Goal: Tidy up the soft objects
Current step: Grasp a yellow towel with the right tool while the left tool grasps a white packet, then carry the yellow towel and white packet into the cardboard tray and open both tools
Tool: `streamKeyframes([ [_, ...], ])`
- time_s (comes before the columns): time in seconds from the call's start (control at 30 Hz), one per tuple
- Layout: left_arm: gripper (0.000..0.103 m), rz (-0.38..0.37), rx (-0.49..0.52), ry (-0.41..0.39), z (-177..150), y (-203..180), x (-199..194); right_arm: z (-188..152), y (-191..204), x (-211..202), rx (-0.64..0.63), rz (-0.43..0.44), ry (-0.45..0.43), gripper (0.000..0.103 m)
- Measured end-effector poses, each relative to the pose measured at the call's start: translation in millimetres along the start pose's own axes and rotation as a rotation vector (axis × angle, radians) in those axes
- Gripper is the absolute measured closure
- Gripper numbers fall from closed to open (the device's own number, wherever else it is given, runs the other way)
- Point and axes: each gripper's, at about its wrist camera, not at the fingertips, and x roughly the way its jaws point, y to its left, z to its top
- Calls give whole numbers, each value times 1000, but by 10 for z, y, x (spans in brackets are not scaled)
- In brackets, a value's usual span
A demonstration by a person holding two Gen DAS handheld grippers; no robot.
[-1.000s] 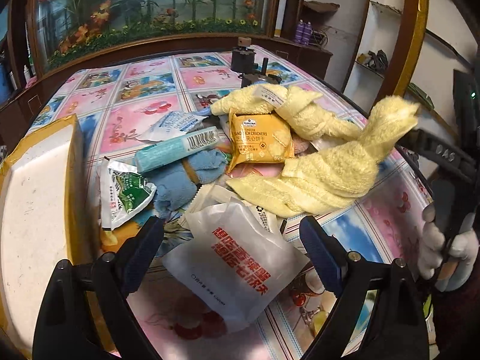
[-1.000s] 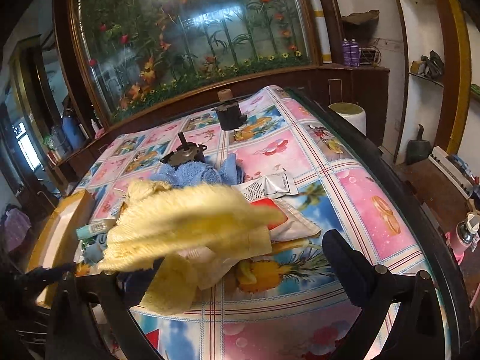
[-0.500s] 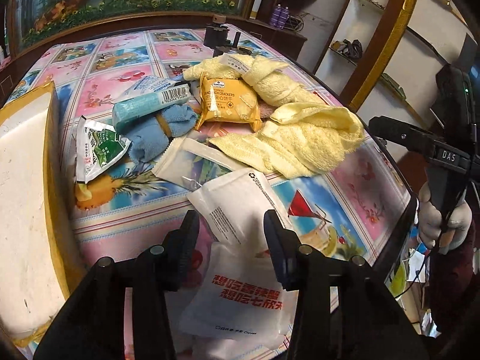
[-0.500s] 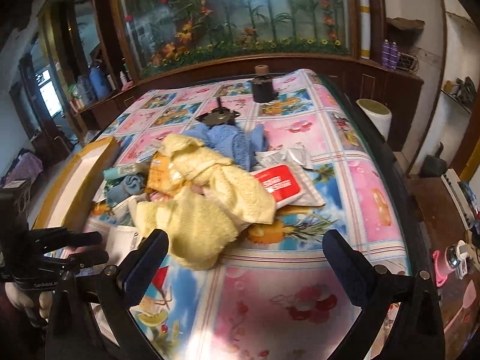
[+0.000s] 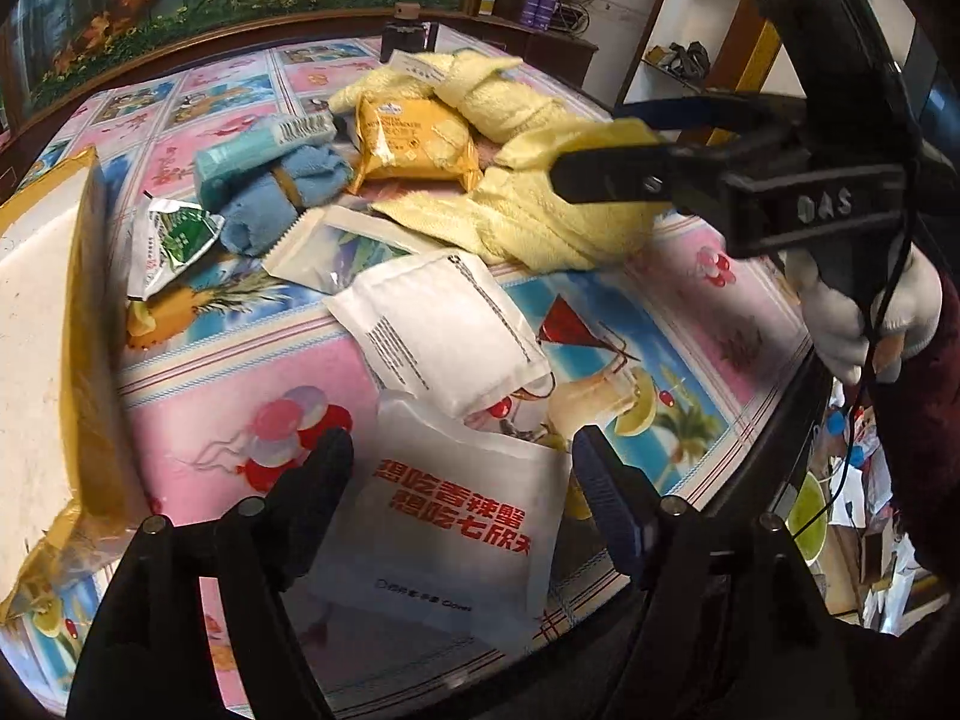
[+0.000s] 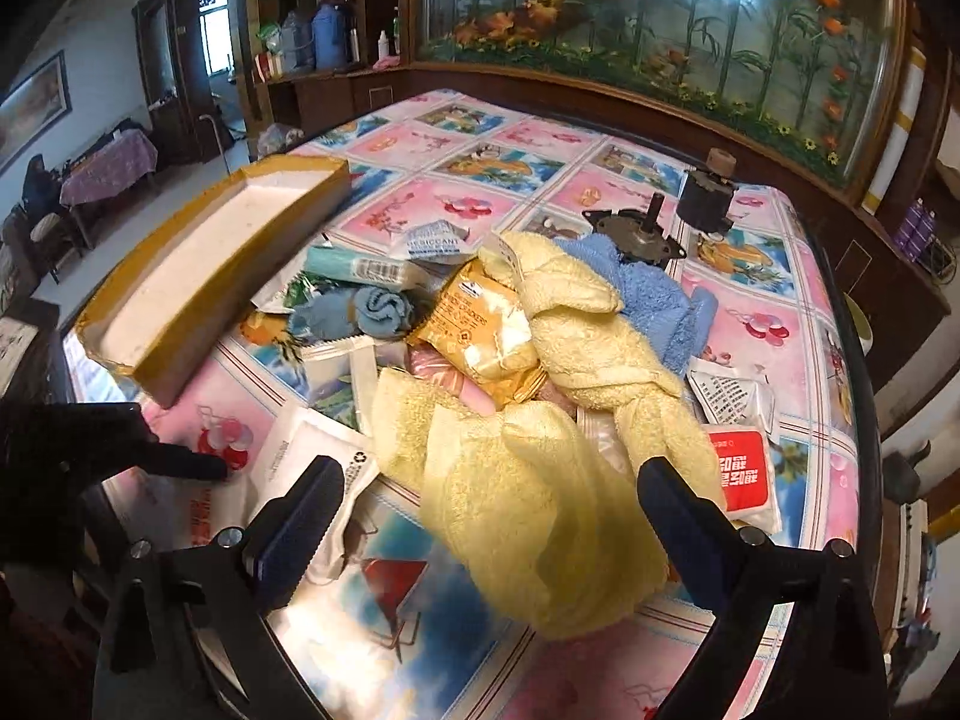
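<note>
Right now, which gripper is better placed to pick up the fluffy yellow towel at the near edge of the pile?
Right. The right gripper is open with the fluffy yellow towel between its fingers. The left gripper is open over a white packet with red lettering.

A lived-in home, likely a sitting room. Desk [image 6: 798, 300] wore a cartoon-print cloth; behind stood a large wood-framed aquarium [image 6: 660, 6]. Framed picture [image 6: 33, 99] hung on the wall.

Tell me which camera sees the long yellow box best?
The right wrist view. It shows the whole yellow box lying open, white inside, at the table's left edge beside the pile. The left wrist view catches only one cut-off end and wall of it at the frame's left side.
</note>
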Motion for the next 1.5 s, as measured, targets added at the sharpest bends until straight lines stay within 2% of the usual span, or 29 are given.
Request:
streamKeyframes([
  [0.07, 27, 68, 59, -1, -15, -119, 49, -6, -27, 175, 8, 6, 46, 13],
  [0.1, 32, 88, 80, 3, -24, -165, 62, -26, -41, 241, 16, 16, 66, 16],
  [0.13, 49, 95, 96, -4, -33, -198, 52, -47, -43, 293, 22, 24, 83, 19],
  [0.17, 52, 76, 97, -4, -35, -210, 34, -73, -28, 331, 24, 25, 93, 24],
  [0.23, 73, 19, 61, -21, -33, -164, -30, -122, 23, 308, 22, -1, 83, 41],
  [0.27, 76, 10, 45, -34, -28, -131, -70, -137, 34, 281, 29, -11, 82, 59],
  [0.4, 85, -9, -4, -80, -3, 4, -234, -181, 34, 77, 79, 47, 53, 69],
  [0.6, 93, -64, -82, -164, 9, 162, -529, -196, 86, -308, 104, 31, -27, 72],
  [0.8, 93, -118, -169, -283, 81, 463, -990, 65, 128, -848, 114, 33, -154, 72],
  [0.9, 93, -119, -223, -334, 120, 685, -1204, 267, 202, -1004, 109, 66, -195, 72],
  [1.0, 93, -82, -276, -389, 179, 977, -1405, 496, 328, -1061, 105, 131, -218, 72],
  [1.13, 93, 19, -335, -431, 244, 1418, -1581, 844, 628, -982, 76, 208, -225, 72],
  [1.23, 93, 66, -386, -423, 315, 1762, -1543, 1128, 892, -800, 62, 259, -214, 72],
  [1.37, 93, 85, -458, -394, 369, 2200, -1372, 1516, 1178, -405, 73, 307, -176, 72],
  [1.5, 93, 79, -514, -360, 458, 2557, -1153, 1864, 1401, 111, 96, 318, -121, 72],
])
